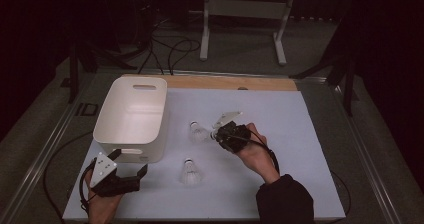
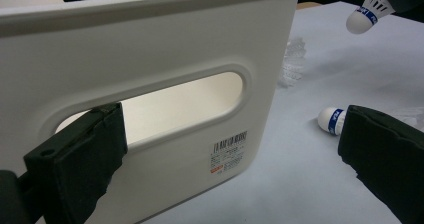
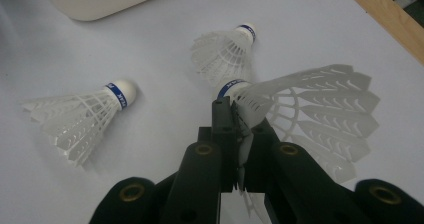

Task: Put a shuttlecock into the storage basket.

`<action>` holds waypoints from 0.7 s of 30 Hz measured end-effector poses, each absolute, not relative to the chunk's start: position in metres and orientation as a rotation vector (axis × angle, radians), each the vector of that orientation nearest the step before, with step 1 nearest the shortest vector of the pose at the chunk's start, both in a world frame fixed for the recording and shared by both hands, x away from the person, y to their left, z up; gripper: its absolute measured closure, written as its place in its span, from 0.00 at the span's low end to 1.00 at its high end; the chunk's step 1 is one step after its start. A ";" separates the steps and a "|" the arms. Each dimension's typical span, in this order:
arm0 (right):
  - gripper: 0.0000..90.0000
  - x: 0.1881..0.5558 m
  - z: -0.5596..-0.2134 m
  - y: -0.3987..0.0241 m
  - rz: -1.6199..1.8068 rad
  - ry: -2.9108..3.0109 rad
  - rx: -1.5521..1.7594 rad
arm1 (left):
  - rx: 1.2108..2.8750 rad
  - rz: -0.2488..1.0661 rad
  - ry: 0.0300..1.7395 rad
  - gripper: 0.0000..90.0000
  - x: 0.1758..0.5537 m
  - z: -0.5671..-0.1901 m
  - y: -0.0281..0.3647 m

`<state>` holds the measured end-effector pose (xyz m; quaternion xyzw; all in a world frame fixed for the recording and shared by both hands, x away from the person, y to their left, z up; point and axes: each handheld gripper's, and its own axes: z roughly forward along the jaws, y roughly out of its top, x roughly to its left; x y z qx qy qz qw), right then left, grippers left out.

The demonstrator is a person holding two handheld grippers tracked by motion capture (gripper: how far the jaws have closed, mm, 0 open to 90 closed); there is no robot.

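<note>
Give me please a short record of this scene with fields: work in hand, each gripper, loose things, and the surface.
work in hand: gathering shuttlecocks beside a white bin
right gripper: jaws shut on the skirt of a shuttlecock, held above the sheet
left gripper: jaws open, one of them at the bin's handle slot, nothing pinched
loose things: two more shuttlecocks on the sheet, one near the bin, one nearer the person
surface: white sheet over a wooden table

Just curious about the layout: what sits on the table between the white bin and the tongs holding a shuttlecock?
In the high view, one shuttlecock lies on the sheet between the white bin and the right tongs, which pinch another shuttlecock.
</note>
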<state>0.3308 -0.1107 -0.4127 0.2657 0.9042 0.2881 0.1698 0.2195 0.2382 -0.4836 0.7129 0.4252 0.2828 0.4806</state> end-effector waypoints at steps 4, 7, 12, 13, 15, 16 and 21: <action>0.97 0.331 -0.410 -0.110 0.824 2.566 0.749 | 1.739 0.691 1.038 0.00 0.219 -0.484 0.238; 0.97 0.331 -0.407 -0.109 0.823 2.564 0.747 | 1.740 0.693 1.037 0.00 0.219 -0.484 0.238; 0.97 0.333 -0.403 -0.108 0.839 2.556 0.740 | 1.742 0.693 1.035 0.00 0.219 -0.484 0.238; 0.97 0.333 -0.402 -0.108 0.840 2.556 0.736 | 1.743 0.693 1.035 0.00 0.219 -0.484 0.238; 0.97 0.333 -0.400 -0.107 0.843 2.554 0.746 | 1.743 0.694 1.034 0.00 0.218 -0.484 0.238; 0.97 0.334 -0.399 -0.107 0.846 2.552 0.743 | 1.743 0.693 1.034 0.00 0.218 -0.484 0.238; 0.97 0.335 -0.396 -0.104 0.861 2.544 0.738 | 1.744 0.694 1.034 0.00 0.218 -0.483 0.238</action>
